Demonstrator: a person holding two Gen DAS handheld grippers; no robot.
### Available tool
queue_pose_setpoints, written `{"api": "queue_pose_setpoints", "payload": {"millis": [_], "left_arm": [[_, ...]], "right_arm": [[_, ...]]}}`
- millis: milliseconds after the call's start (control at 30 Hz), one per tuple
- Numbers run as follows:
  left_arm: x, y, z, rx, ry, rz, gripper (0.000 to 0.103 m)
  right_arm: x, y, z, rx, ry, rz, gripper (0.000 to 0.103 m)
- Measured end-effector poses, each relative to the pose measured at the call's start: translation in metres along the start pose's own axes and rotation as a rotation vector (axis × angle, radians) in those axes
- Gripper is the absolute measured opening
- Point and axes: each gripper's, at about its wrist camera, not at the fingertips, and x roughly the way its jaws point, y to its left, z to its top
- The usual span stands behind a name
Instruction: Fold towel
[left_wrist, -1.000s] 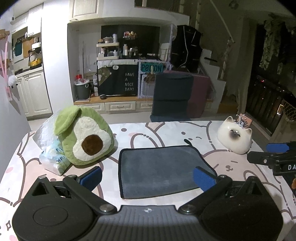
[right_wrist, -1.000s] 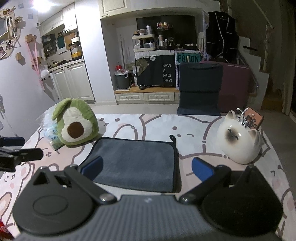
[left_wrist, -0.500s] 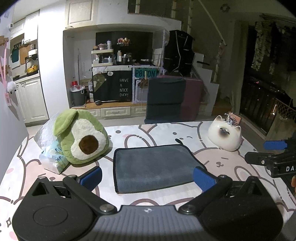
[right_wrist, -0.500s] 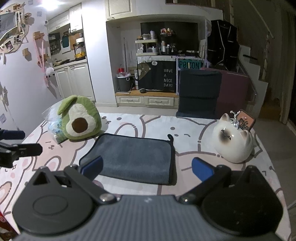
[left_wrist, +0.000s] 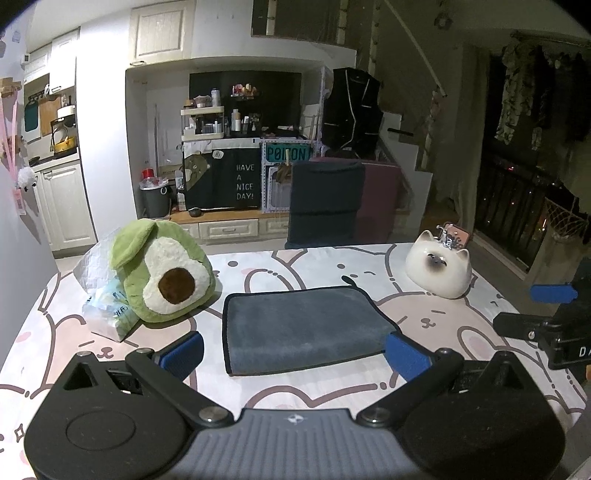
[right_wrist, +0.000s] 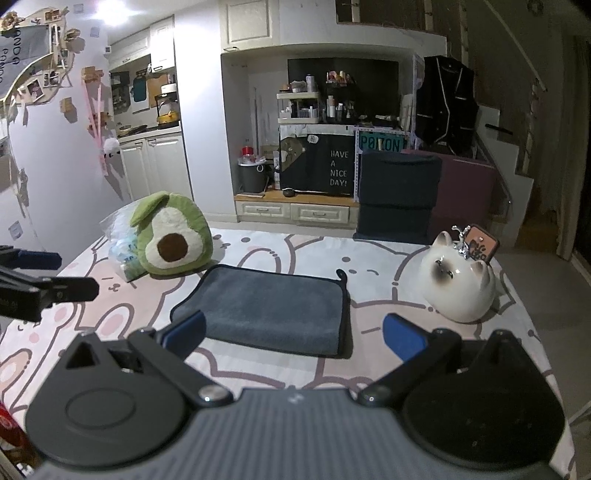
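A grey towel (left_wrist: 303, 326) with dark edging lies folded flat on the patterned tablecloth (left_wrist: 325, 264), its hanging loop at the far right corner. It also shows in the right wrist view (right_wrist: 269, 308). My left gripper (left_wrist: 295, 354) is open and empty, above the table just short of the towel's near edge. My right gripper (right_wrist: 293, 334) is open and empty, near the towel's near right corner. Each gripper shows at the edge of the other's view: the right gripper (left_wrist: 546, 314) at far right, the left gripper (right_wrist: 48, 275) at far left.
A green avocado plush (left_wrist: 162, 271) leans on a plastic bag (left_wrist: 107, 306) left of the towel. A white cat-shaped ceramic (left_wrist: 439, 267) with a small card stands at the right. A dark chair (left_wrist: 325, 205) stands behind the table's far edge.
Both grippers have drawn back and up from the towel, which looks smaller and farther away. The towel itself has not moved. Both stay open.
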Motion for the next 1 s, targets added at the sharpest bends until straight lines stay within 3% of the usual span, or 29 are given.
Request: {"api": "queue_pose_setpoints", "payload": {"millis": [433,1000], "left_arm": [[-0.017,-0.010,-0.018,0.026,0.002,0.013,0.103],[-0.038,-0.020,-0.049,0.056,0.031,-0.035,0.103]], "right_arm": [[-0.028,0.010,-0.020,-0.024,-0.022,0.016,0.103],[-0.046,0.014,-0.042,-0.043,-0.016,0.036,0.103]]}}
